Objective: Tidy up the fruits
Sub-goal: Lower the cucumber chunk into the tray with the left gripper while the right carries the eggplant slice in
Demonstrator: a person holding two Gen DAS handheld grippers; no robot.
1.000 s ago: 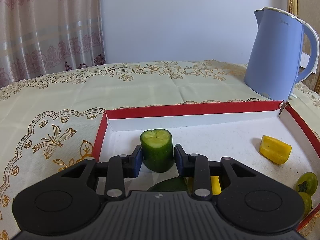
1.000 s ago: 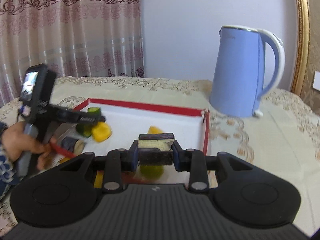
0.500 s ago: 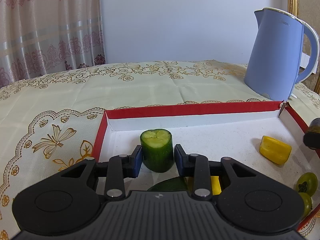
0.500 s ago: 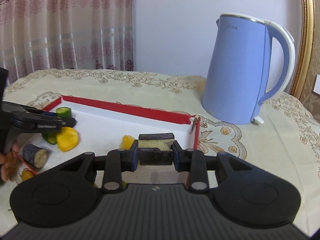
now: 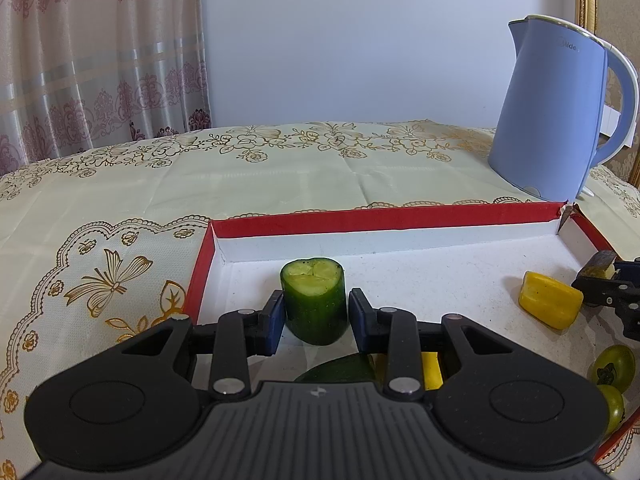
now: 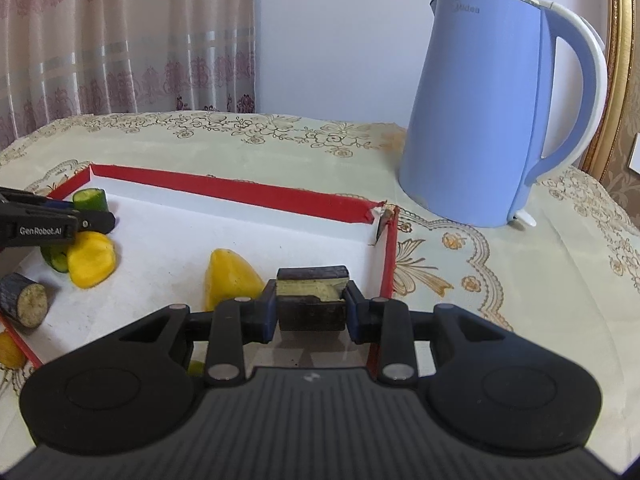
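A red-rimmed white tray (image 5: 384,218) holds cut produce. My left gripper (image 5: 314,316) is open around an upright green cucumber chunk (image 5: 313,305) in the tray's near-left corner, with a small gap on each side. My right gripper (image 6: 311,305) is shut on a dark eggplant piece (image 6: 312,300), held over the tray's right end near the rim (image 6: 390,256). It also shows at the right edge of the left wrist view (image 5: 608,280). A yellow pepper piece (image 6: 230,276) lies just left of it.
A blue kettle (image 6: 488,120) stands on the tablecloth beyond the tray's far right corner. Another yellow piece (image 6: 92,260), an eggplant stub (image 6: 24,300) and green tomatoes (image 5: 612,368) lie in the tray. A curtain and wall are behind.
My right gripper has carried the eggplant piece forward and right, closer to the tray's right end and the kettle. My left gripper and the cucumber have not moved.
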